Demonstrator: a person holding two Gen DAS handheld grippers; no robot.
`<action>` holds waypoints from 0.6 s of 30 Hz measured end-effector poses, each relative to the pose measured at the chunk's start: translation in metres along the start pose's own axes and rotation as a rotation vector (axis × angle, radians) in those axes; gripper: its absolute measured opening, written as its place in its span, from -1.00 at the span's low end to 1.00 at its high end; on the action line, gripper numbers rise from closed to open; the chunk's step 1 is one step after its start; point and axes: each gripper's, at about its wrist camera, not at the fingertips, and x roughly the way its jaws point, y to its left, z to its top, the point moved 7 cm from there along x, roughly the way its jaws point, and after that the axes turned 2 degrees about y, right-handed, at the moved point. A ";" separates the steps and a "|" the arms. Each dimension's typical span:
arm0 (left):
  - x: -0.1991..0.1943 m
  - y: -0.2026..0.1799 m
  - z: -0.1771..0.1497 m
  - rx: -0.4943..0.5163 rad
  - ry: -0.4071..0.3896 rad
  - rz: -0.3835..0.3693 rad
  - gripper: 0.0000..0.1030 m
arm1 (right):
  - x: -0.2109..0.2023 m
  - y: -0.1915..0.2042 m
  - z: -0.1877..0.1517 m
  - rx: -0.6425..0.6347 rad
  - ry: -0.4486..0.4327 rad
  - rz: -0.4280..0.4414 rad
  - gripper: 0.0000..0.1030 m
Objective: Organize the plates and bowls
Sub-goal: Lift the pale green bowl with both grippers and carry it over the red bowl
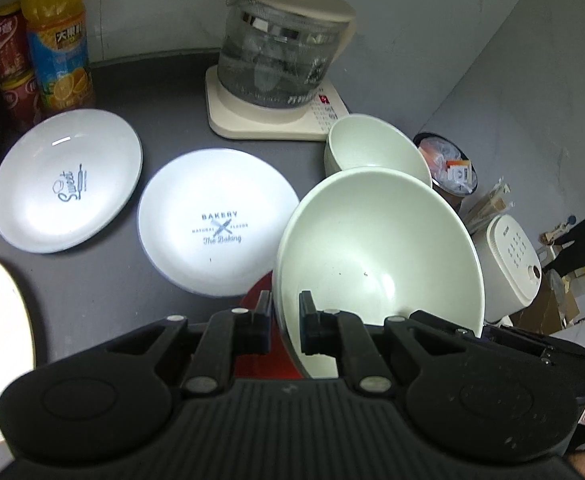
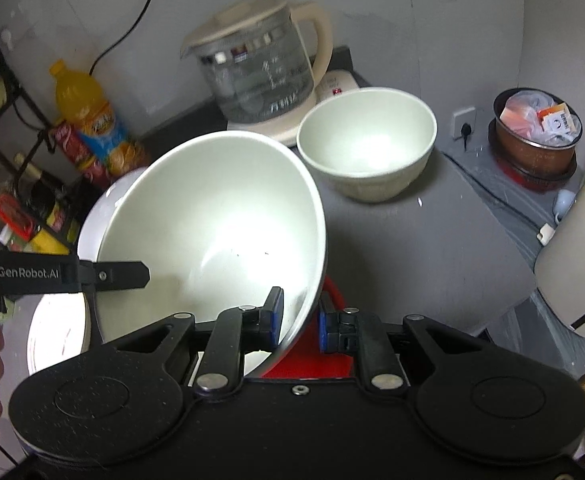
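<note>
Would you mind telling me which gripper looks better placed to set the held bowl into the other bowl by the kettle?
Probably right. Both grippers clamp the tilted bowl, but the right gripper holds the rim nearest the second bowl; the left gripper grips the far side.

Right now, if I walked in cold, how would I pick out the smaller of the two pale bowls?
Find the glass kettle on its cream base at the back of the dark counter. The smaller bowl sits upright on the counter just in front of that base, near the counter's right edge. Unlike the wide bowl, tilted and gripped at its rim by fingers, this one is deeper, narrower and untouched.
</note>
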 end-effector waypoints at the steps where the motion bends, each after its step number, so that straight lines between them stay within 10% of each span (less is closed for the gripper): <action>1: 0.001 0.000 -0.002 -0.001 0.009 -0.001 -0.79 | 0.001 0.000 -0.002 0.002 0.014 0.000 -0.65; 18: 0.040 0.016 -0.031 -0.016 0.177 0.042 -0.76 | 0.027 0.001 -0.022 0.018 0.148 -0.025 -0.50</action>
